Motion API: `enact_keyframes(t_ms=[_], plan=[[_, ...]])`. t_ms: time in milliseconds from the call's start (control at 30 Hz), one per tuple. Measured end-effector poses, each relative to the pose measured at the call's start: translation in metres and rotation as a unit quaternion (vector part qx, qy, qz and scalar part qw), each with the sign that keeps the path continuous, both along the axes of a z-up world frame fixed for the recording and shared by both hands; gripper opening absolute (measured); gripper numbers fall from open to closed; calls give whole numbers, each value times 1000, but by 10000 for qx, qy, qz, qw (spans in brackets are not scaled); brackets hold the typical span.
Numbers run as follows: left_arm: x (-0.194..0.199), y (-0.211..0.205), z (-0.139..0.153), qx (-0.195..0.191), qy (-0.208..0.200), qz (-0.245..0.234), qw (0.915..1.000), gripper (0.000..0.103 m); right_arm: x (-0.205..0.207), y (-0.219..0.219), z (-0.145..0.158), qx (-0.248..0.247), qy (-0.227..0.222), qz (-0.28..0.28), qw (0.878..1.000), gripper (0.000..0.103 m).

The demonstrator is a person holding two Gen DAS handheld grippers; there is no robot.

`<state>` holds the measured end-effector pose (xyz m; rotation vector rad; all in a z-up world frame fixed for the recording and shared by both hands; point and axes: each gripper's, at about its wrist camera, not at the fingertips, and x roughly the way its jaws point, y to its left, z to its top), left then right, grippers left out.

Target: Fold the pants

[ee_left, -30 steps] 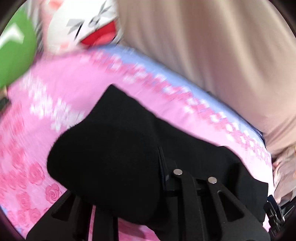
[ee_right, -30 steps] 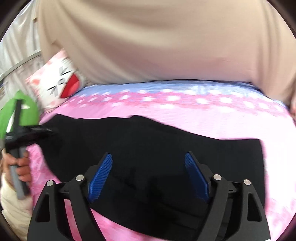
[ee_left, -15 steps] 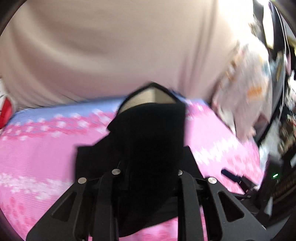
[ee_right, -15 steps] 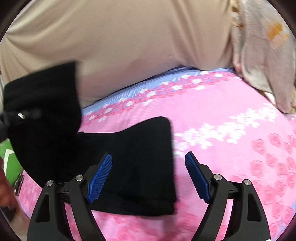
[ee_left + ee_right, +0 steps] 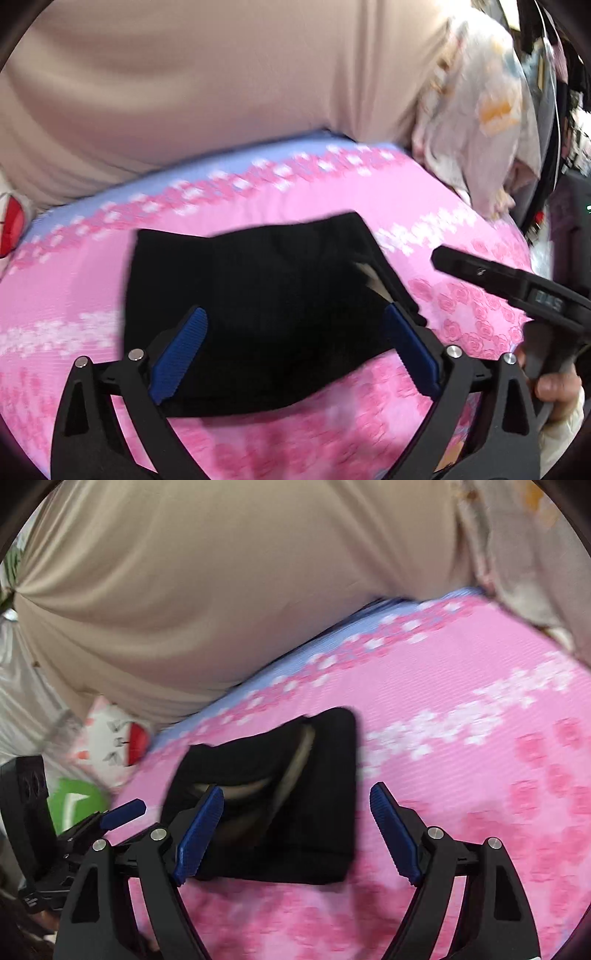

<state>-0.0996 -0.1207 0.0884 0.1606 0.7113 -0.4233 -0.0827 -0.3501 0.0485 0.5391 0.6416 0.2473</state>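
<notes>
Black pants are lying folded into a thick bundle on a pink bedsheet with a flower pattern and a pale blue border. The bundle is sitting near the middle of the sheet, and a strip of its light inner lining is showing where the top layers are gaping.

The left claw is hovering just over the near edge of the pants. Its jaws are opening, and they are standing wide, one blue pad on each side of the bundle. The pads are not pressing on the cloth, so the claw is holding nothing.

The right claw is also standing wide open and empty. In the right wrist view its left pad is lying over the left part of the bundle and the other pad is over the bare sheet just beside the pants.

In the left wrist view the right claw is reaching in from the right edge, and a hand is gripping its handle.

A beige curtain is hanging behind the bed. A white cushion with red marks and a green object are lying at the left end of the bed.
</notes>
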Motion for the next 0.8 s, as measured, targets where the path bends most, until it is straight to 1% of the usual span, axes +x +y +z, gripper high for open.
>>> enact_keyframes(t_ms=[33, 100, 167, 233, 267, 300, 333, 367, 400, 433, 467, 567, 633, 667, 700, 733, 767, 800], plan=[[-2, 10, 3, 55, -59, 144, 9999, 95, 8, 5, -3, 130, 67, 182, 9997, 80], [1, 36, 8, 193, -168, 607, 9978, 95, 26, 22, -11, 317, 290, 597, 9973, 80], [7, 61, 7, 202, -113, 899, 9957, 95, 40, 34, -21, 301, 531, 720, 9955, 80], [12, 80, 4, 230, -68, 1171, 9928, 95, 51, 41, -33, 183, 793, 636, 9946, 81], [15, 91, 1, 334, -55, 1374, 9899, 95, 54, 44, -36, 188, 810, 624, 9946, 81], [16, 97, -2, 373, -55, 1462, 9885, 95, 57, 49, -37, 151, 738, 641, 9951, 72], [19, 105, -6, 424, -35, 1562, 9868, 95, 60, 54, -37, 43, 688, 658, 9955, 35], [20, 110, -9, 479, -8, 1623, 9856, 95, 65, 61, -36, -129, 745, 675, 9948, 16], [21, 114, -12, 539, 17, 1674, 9844, 95, 72, 67, -34, -216, 793, 702, 9941, 17], [23, 116, -13, 586, 16, 1722, 9833, 95, 76, 70, -26, -226, 728, 743, 9943, 16], [25, 119, -13, 632, -17, 1808, 9815, 95, 76, 75, -11, -348, 580, 790, 9946, 16], [27, 132, -9, 559, -34, 1901, 9802, 95, 57, 87, 74, -731, -442, 868, 9926, 16], [27, 140, -7, 470, -40, 1974, 9792, 95, 50, 86, 97, -994, -704, 788, 9894, 15], [29, 141, -8, 445, -25, 1991, 9790, 95, 53, 82, 93, -1120, -613, 661, 9896, 16], [30, 144, -10, 411, 16, 1998, 9790, 95, 59, 78, 79, -1229, -390, 552, 9901, 17], [32, 146, -13, 404, 57, 1996, 9790, 95, 70, 73, 56, -1333, -36, 481, 9899, 17], [34, 147, -17, 413, 129, 1994, 9790, 95, 85, 65, 14, -1343, 607, 392, 9883, 17], [36, 147, -20, 425, 182, 1982, 9791, 95, 93, 61, -11, -1379, 1022, 277, 9848, 17]])
